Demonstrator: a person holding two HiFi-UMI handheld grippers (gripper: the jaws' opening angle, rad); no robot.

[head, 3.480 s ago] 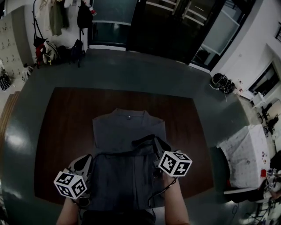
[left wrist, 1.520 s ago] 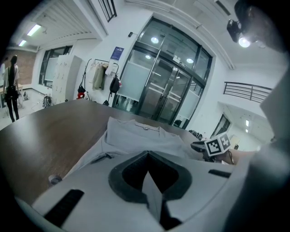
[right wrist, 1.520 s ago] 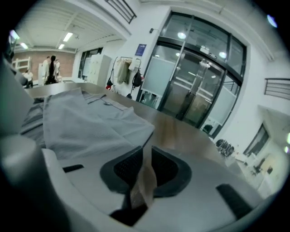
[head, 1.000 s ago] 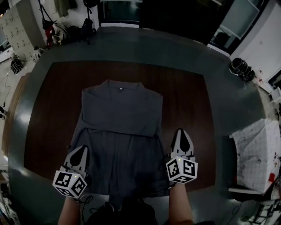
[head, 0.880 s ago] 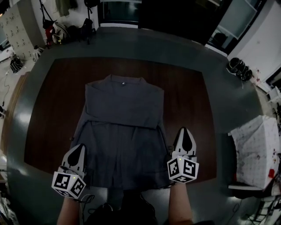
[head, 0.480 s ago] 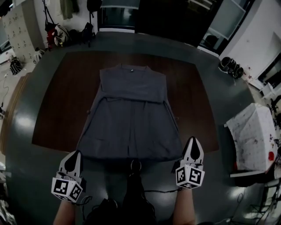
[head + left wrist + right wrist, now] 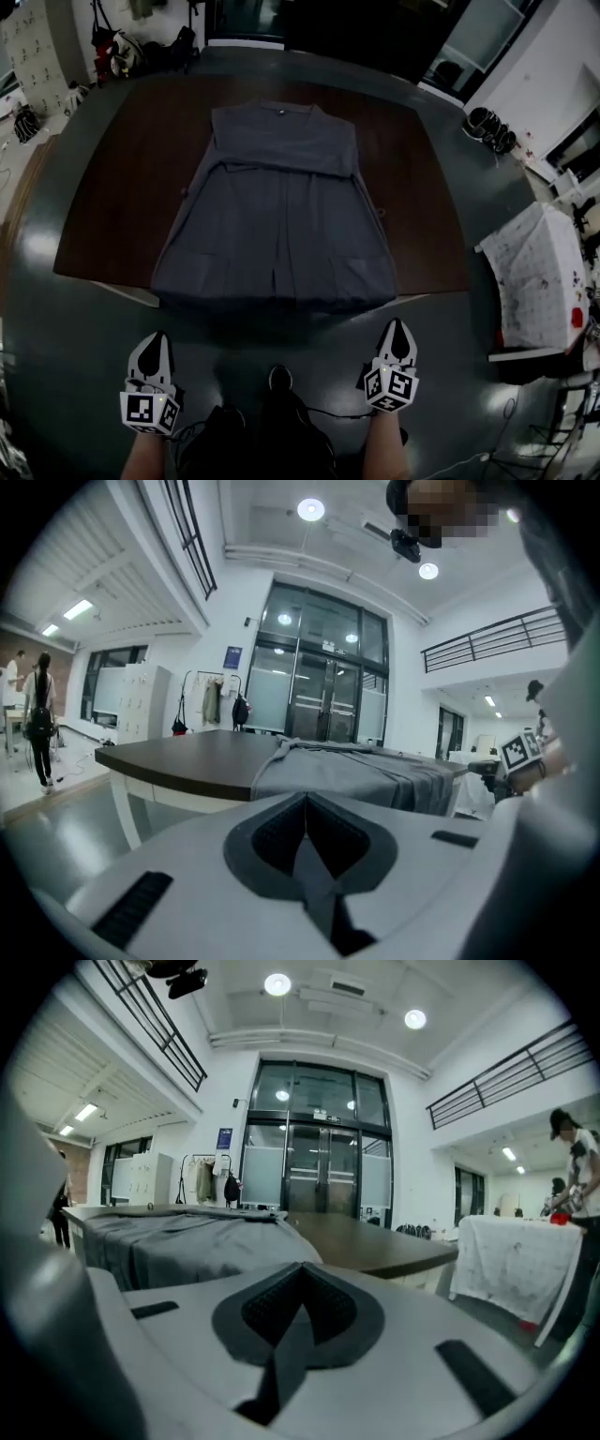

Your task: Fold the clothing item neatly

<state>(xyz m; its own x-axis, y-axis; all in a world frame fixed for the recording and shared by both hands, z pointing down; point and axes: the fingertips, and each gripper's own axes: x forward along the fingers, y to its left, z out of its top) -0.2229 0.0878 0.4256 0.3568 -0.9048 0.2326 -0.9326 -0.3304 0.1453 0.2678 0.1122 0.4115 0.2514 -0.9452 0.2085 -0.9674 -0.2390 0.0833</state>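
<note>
Looking steeply down, the bottom of the frame shows two hands, each holding a gripper that points up the frame. The left gripper [image 7: 153, 339] at lower left and the right gripper [image 7: 398, 326] at lower right both have their jaws pressed together with nothing between them. Both hang over the dark floor [image 7: 56, 356], apart from the table. Above them, mid-frame, a grey garment [image 7: 277, 216] lies spread flat on a dark brown table [image 7: 112, 187], collar at the top, hem at the table's near edge. A white-covered table [image 7: 534, 272] stands at the right.
</note>
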